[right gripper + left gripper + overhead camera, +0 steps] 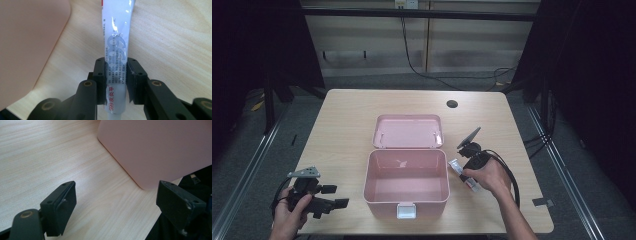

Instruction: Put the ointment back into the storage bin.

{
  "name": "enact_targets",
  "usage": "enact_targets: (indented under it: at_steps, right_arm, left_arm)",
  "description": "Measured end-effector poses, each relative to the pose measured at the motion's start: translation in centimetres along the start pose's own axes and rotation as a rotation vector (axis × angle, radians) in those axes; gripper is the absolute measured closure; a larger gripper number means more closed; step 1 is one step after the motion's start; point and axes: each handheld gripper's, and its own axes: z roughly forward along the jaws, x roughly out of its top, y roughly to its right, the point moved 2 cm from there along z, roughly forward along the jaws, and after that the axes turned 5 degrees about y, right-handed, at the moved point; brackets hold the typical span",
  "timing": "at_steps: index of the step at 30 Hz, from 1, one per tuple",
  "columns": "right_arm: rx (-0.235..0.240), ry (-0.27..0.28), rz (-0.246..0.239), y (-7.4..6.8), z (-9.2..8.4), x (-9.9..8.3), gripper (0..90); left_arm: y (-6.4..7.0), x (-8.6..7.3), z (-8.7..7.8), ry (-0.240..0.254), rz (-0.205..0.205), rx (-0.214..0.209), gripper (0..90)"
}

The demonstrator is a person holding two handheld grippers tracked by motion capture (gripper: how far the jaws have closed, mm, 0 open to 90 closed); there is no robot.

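Observation:
A pink box (406,182) stands open in the middle of the table, its lid (408,131) lying back behind it. Just right of the box lies a white tube (463,174) with red and blue print. My right gripper (464,173) is shut on the tube; in the right gripper view both pads press on the tube (116,55) near its cap end, with the box wall (27,47) at the left. My left gripper (338,196) rests at the front left, open, nothing between its jaws. The box's corner (160,147) sits just ahead of it in the left gripper view.
The wooden table (347,115) has a dark round hole (452,104) at the back right. A white latch (406,211) hangs on the box's front wall. Cables trail from both grippers, and dark floor surrounds the table.

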Motion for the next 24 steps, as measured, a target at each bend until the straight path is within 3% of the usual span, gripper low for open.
enact_targets:
  at_steps: [9,24]
  right_arm:
    - [0.043,0.020,-0.037,0.1,-1.2,-0.5,71.9]
    - [0.064,0.037,-0.135,0.2,-3.1,-1.3,71.8]
  left_arm:
    - [0.0,0.0,0.0,-0.001,-0.002,-0.001,16.5]
    - [0.1,0.0,0.1,-0.003,-0.005,0.000,16.5]
